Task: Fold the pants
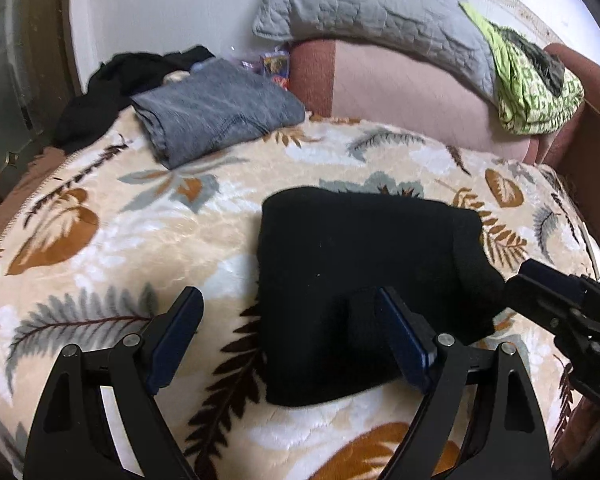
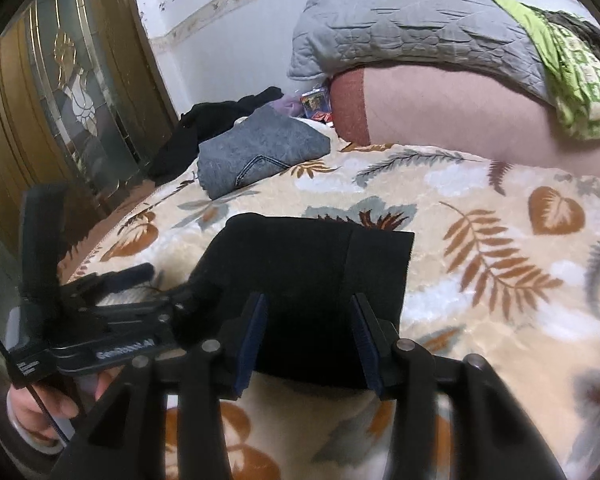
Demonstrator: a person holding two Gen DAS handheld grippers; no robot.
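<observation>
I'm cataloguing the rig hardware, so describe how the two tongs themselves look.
Both tongs, left and right, have matte black angular linkage arms with silver pivot pins and dark blue ribbed pads. White lettering, too blurred to read, marks the left one's body. A bare hand grips it.

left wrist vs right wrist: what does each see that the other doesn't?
Only left wrist: the open left gripper from behind, and the bed's right wooden edge.

Only right wrist: the brown door with leaded glass panel, the bare hand holding the left gripper, and the open right gripper.

Both: folded black pants on the leaf-print blanket, folded grey jeans, quilted grey pillow.
</observation>
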